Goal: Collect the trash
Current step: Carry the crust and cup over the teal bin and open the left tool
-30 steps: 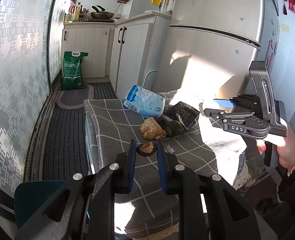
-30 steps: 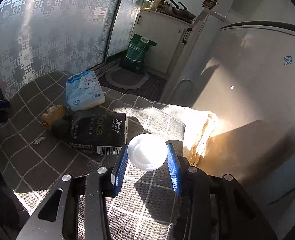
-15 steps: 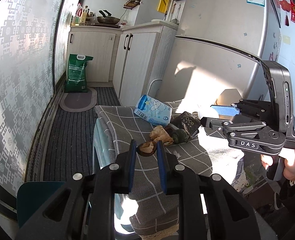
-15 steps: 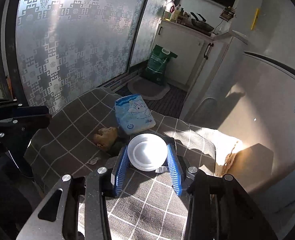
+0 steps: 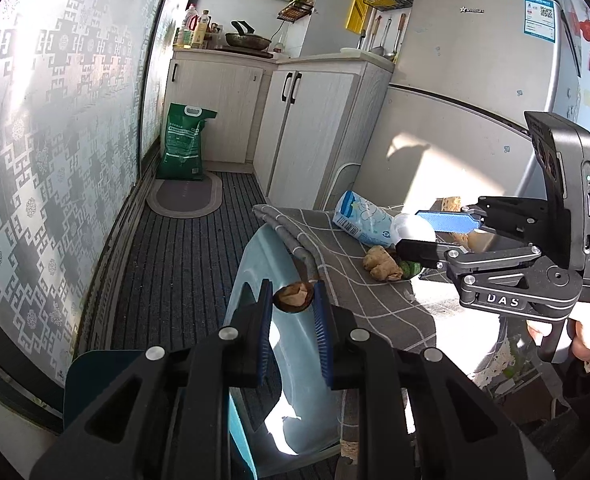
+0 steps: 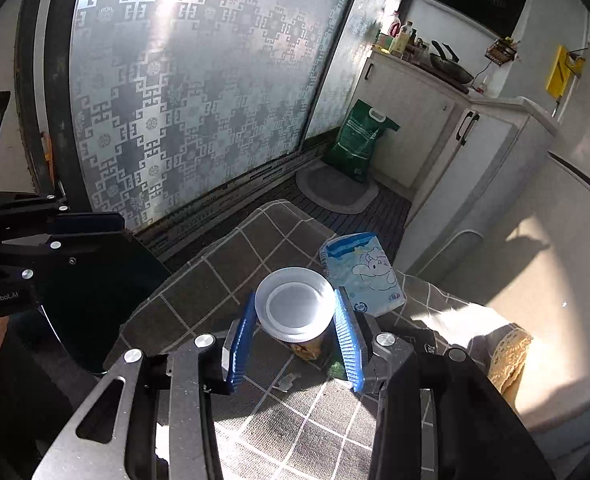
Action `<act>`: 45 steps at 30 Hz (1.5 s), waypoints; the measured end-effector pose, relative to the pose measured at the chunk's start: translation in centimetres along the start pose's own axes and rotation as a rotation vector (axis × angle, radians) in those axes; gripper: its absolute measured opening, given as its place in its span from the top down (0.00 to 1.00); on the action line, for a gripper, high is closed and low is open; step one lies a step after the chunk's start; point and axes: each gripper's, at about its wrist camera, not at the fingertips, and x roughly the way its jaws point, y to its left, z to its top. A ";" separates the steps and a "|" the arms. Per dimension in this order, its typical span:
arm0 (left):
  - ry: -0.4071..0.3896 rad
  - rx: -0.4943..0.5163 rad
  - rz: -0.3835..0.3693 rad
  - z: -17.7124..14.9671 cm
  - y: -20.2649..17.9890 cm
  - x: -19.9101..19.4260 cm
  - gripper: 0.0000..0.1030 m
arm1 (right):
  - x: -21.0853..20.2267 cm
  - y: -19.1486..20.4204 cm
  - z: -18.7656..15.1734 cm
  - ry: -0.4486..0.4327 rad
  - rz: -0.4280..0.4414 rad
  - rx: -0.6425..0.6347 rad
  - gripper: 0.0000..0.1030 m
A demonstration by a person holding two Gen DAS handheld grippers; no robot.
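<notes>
The brown scrap [image 5: 293, 297], a small dark-rimmed piece with a tan inside, is pinched between the blue pads of the left gripper [image 5: 292, 307]. In the left wrist view it sits just below centre, above the blue bin [image 5: 255, 276], whose pale curved wall fills the space under the fingers toward 6 o'clock.

The white cup [image 6: 295, 304] is clamped between the blue pads of the right gripper [image 6: 297, 320], with its round face turned to the right wrist camera. In the left wrist view the same cup [image 5: 413, 227] appears at 3 o'clock, held in the right gripper [image 5: 427, 232] above the table.

The table carries a grey checked cloth [image 6: 231, 264]. On it, at 2 o'clock from the scrap in the left wrist view, lie a tan crumpled lump [image 5: 381, 266] and a green item [image 5: 411, 268] touching it; what either is cannot be told. The light blue tissue pack [image 5: 361, 218] lies just beyond them. In the right wrist view the tissue pack [image 6: 361, 276] lies just beside the cup at 2 o'clock.

Outward, a green sack [image 5: 185, 146] stands on the floor against the white cabinets [image 5: 303, 136] at 11 o'clock in the left wrist view, with an oval mat [image 5: 185, 196] before it. The refrigerator [image 5: 475, 92] stands behind the table at 1 o'clock. A patterned frosted glass wall [image 6: 199, 80] runs along the far side in the right wrist view.
</notes>
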 end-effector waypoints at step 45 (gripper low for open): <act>0.361 -0.116 0.205 -10.1 13.1 2.7 0.79 | 9.4 14.5 3.6 0.244 0.366 0.020 0.62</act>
